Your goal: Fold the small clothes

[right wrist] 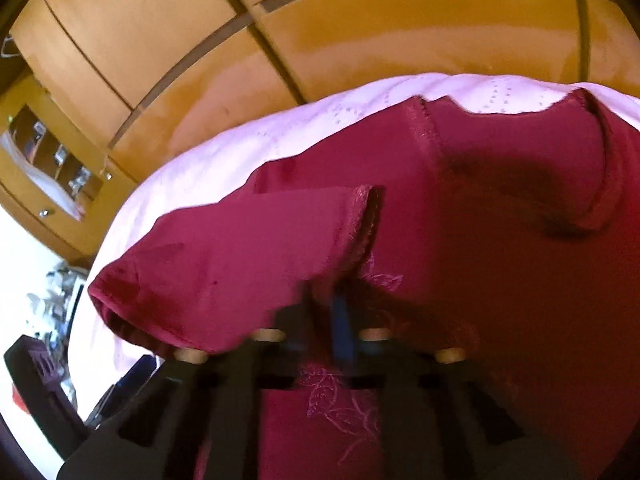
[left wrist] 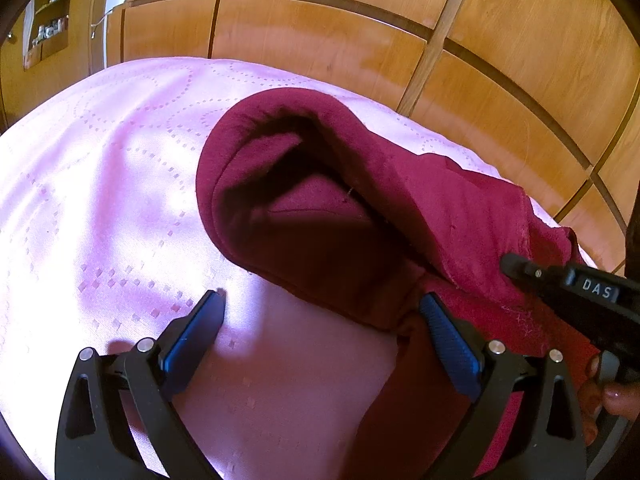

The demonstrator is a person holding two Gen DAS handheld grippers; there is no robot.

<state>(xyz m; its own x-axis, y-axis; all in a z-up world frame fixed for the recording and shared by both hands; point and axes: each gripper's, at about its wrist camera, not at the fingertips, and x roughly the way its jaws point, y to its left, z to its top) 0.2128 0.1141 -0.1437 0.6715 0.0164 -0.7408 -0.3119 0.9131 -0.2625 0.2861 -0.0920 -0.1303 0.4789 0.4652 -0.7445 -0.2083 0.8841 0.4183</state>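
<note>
Left wrist view: maroon garment (left wrist: 360, 208) lies on the pink bedspread (left wrist: 100, 200), bulking from centre toward 4 o'clock, one rounded fold standing hollow.
Left gripper (left wrist: 320, 312): jaws spread wide, nothing between them; right-hand blue pad (left wrist: 448, 340) at the cloth's near edge, other pad over bare bedspread.
Right gripper (left wrist: 516, 266): enters at 4 o'clock, tip against the cloth.
Right wrist view: blurred; right gripper's jaws drawn together at 6 o'clock, apparently pinching garment cloth; sleeve (right wrist: 240, 248) draped toward 9 o'clock.
Backdrop: wooden wardrobe panels (left wrist: 320, 40) at 12 o'clock.
Step in hand: likely laying a lifted portion over the body.
Next move: probably set it flat, then left gripper takes the near edge.
</note>
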